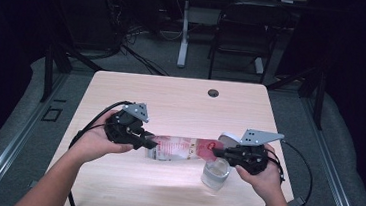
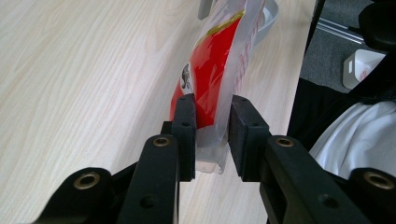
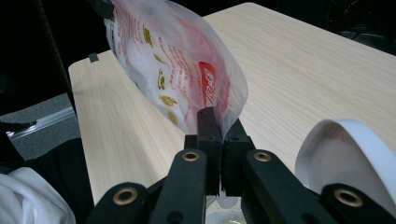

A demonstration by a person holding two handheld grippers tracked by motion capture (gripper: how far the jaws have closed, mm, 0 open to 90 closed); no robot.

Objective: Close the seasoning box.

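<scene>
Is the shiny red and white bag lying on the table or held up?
Held up. The left gripper and the right gripper each pinch one end of the bag, stretching it level above the table.

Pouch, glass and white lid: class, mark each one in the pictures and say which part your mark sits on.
pouch point(image 1: 179, 148), high view, on its printed middle between the two grippers.
glass point(image 1: 214, 173), high view, on its clear side wall.
white lid point(image 3: 348, 154), right gripper view, on its pale inner face.

Left claw and right claw: matte black bodies, each topped by a grey three-cornered plate with small holes; black cable trails behind each. Jaw arms carry brass-ringed screw holes, with blocky black pads at the tips. Forearms bare; white garment behind the claws.
</scene>
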